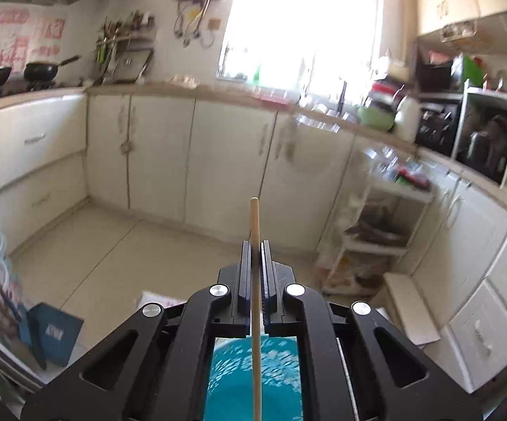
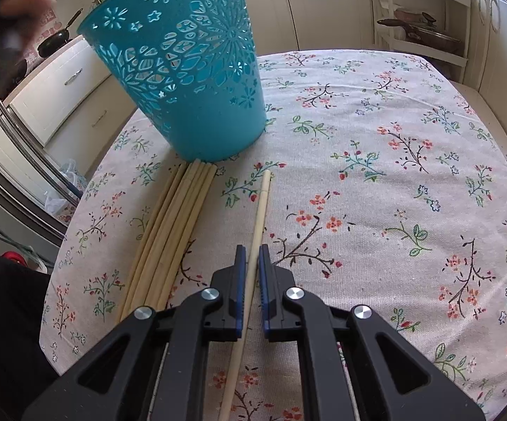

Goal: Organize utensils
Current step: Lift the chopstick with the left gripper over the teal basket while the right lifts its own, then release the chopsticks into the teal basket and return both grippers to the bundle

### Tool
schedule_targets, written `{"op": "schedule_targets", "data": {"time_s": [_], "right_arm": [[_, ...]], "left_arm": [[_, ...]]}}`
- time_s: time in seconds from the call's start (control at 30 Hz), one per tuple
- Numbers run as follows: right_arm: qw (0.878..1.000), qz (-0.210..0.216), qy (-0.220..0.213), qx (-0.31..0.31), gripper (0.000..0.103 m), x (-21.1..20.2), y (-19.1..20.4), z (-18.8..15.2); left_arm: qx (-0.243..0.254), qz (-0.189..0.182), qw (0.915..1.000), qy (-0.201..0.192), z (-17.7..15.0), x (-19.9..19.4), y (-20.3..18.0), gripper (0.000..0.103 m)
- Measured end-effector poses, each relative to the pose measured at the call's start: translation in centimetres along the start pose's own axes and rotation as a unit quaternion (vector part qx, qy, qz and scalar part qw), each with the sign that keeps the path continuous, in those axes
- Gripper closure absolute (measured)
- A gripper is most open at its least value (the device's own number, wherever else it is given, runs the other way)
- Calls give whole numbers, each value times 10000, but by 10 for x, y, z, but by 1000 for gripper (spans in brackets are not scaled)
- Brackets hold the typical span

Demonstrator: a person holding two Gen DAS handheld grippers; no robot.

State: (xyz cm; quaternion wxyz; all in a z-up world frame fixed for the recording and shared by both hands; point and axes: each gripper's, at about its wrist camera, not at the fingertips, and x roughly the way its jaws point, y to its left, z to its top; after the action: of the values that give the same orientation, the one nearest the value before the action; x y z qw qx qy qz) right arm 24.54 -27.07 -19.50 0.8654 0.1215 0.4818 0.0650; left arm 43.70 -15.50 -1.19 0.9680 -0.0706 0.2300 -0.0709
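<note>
Right, left gripper [image 1: 254,245]: pads pinched on one wooden chopstick [image 1: 255,217], stick running up the frame centre, tip poking past the fingertips. Teal cutout basket [image 1: 253,379] sits directly below it at the bottom centre of the left view, so I'm holding over the mouth.

Right gripper [image 2: 252,251]: jaws a narrow gap apart, straddling a single chopstick [image 2: 261,207] lying on the floral tablecloth [image 2: 393,175]; the pads don't look closed on it, so nothing gripped yet. Same basket [image 2: 183,70] in the upper left of the right view, its base on the cloth. A bundle of chopsticks [image 2: 172,228] lies left of centre, far ends touching or just beside the basket's base.

Risks: the left stick is long and held off its middle, so it could swing on release and catch the rim or poke through a cutout. The right one lies flat on soft cloth, so closing could roll it or snag fabric.

Count: one basket, one stick in hand, one loose, bundle of roughly six, overlap makes it unsure.
</note>
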Motion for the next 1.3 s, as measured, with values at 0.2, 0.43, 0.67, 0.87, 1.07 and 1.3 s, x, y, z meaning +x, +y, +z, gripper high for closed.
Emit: {"op": "schedule_targets", "data": {"time_s": [0.2, 0.43, 0.67, 0.87, 1.07, 1.3], "right_arm": [[10000, 69, 9, 38, 95, 0, -2, 1], [9999, 78, 34, 84, 92, -3, -4, 0], [9956, -771, -113, -519, 96, -3, 23, -8], [9984, -59, -446, 355, 97, -55, 6, -11], [9840, 614, -1572, 570, 97, -146, 19, 26], [9531, 653, -2941, 291, 97, -178, 59, 133]], "left_arm": [[262, 124, 9978, 594, -34, 11, 16, 83], [533, 79, 9961, 697, -46, -45, 43, 27], [405, 203, 9962, 745, -69, -71, 88, 18], [-9, 297, 9940, 1054, -78, -64, 122, 18], [-76, 324, 9927, 1161, -78, -60, 120, 18], [-133, 404, 9904, 1318, -83, -52, 121, 18]]}}
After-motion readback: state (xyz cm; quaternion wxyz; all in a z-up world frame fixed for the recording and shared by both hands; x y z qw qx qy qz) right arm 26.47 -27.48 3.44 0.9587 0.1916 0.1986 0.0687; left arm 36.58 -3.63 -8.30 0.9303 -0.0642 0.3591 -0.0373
